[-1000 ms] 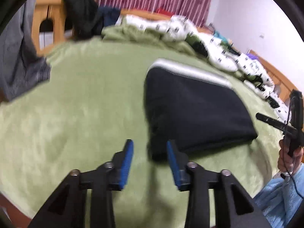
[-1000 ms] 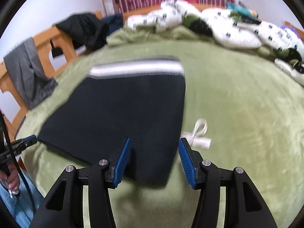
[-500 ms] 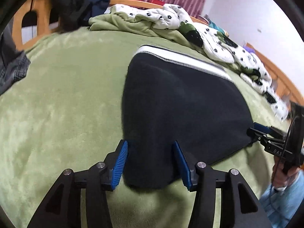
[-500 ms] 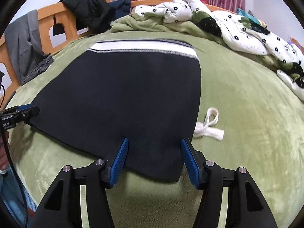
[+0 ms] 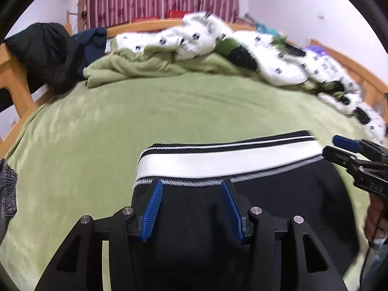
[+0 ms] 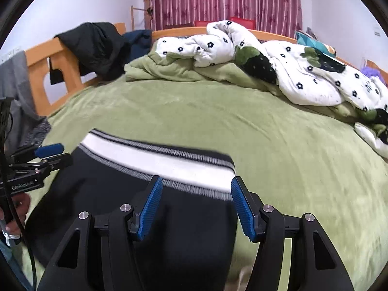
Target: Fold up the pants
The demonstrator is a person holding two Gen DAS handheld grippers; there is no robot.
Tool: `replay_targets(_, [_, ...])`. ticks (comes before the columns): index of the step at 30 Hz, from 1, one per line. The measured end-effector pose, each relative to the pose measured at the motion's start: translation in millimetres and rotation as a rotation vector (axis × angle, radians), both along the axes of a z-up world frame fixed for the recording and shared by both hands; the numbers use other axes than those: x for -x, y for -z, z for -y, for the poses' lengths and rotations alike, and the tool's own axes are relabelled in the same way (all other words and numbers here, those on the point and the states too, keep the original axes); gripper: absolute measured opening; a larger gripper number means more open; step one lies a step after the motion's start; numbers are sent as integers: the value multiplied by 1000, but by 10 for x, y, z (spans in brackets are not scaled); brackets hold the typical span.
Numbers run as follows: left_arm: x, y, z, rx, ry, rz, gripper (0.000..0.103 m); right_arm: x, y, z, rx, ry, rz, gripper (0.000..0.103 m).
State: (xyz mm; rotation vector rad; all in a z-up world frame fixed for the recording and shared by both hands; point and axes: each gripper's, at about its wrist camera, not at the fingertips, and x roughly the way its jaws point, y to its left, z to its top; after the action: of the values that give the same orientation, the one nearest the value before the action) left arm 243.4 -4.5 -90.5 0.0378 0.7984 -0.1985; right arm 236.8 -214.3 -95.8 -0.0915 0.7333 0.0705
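Black pants (image 5: 278, 206) (image 6: 97, 194) lie folded flat on the green bed cover (image 5: 97, 133) (image 6: 291, 145), with the white striped waistband (image 5: 230, 160) (image 6: 157, 162) at the far end. My left gripper (image 5: 191, 181) hovers open over the left part of the pants, just short of the waistband, its blue pads clear of the cloth. Over the right corner by the waistband my right gripper (image 6: 196, 179) is open too. Each gripper also shows in the other's view: the right gripper (image 5: 349, 150) and the left gripper (image 6: 48, 155).
A white flowered quilt (image 5: 266, 55) (image 6: 303, 77) and a bunched green blanket (image 6: 169, 68) fill the far side of the bed. A dark jacket (image 5: 48, 51) (image 6: 97, 46) hangs on the wooden bed frame (image 6: 41, 72). Grey clothing (image 6: 19, 97) hangs at the left.
Both grippers have travelled forward over the pants, from the near folded edge up to the waistband. The jaws of both stand a little wider than before.
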Motion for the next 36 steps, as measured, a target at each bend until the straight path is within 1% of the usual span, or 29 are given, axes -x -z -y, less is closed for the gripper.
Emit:
replay_targets(1, [-119,120,-32,8,-20,-67,48,-140,132,0,5,-5,-45,58])
replay_targets(2, [-168,184,-54,15,-35,-96,47,-224,277,-9,24,-5,-98,58])
replay_targets(3, [-163,217,-84,20,-47,-90,47,-270,407,-18,42,-10,-124,57])
replay_targets(4, [-128,219,-109,36,-50,-77,47,-258,430,-1,24,-14,-94,57])
replay_targets(6, [-102,220,-110,35,-42,-75,47,-260,417,25,9,-18,-98,58])
replay_targets(8, [-88,227,-96,32,-30,-81,51,-254,409,56,-8,-24,-109,58])
replay_targets(10, [-58,234,-66,8,-16,-81,54,-216,310,125,-23,-32,-131,58])
replay_targets(11, [-55,241,-61,-2,-8,-83,56,-212,254,159,-32,-18,-130,58])
replay_targets(12, [-45,237,-57,-11,0,-85,57,-156,181,249,-60,13,-130,57])
replay_targets(14, [-32,220,-65,-8,12,-93,58,-97,110,364,-125,36,-151,56])
replay_targets(16, [-6,190,-120,11,14,-115,58,115,-1,511,-220,66,-140,54])
replay_targets(18, [72,141,-198,50,-2,-134,58,289,-70,518,-246,65,-116,54])
replay_targets(20, [179,116,-237,71,1,-142,58,494,-68,417,-230,54,-96,54])
replay_targets(21, [244,109,-233,63,7,-144,58,565,-22,338,-211,47,-99,54])
replay_targets(22, [318,120,-211,33,9,-153,58,620,68,235,-188,32,-117,54])
replay_targets(24, [446,196,-166,5,12,-174,58,661,314,65,-126,27,-178,54])
replay_targets(25, [492,237,-156,9,12,-186,60,704,405,7,-90,50,-168,54])
replay_targets(26, [542,277,-161,20,6,-197,62,813,441,-52,-65,71,-101,54])
replay_targets(27, [621,311,-161,36,-11,-202,63,861,447,-84,-62,77,-88,55])
replay_targets(28, [672,309,-158,41,-20,-200,64,883,451,-97,-72,91,-99,55])
replay_targets(31, [833,280,-123,29,-30,-192,65,917,434,-21,-145,106,-134,56])
replay_targets(36, [1054,273,-135,49,-72,-191,68,1043,457,-58,-108,94,-144,56])
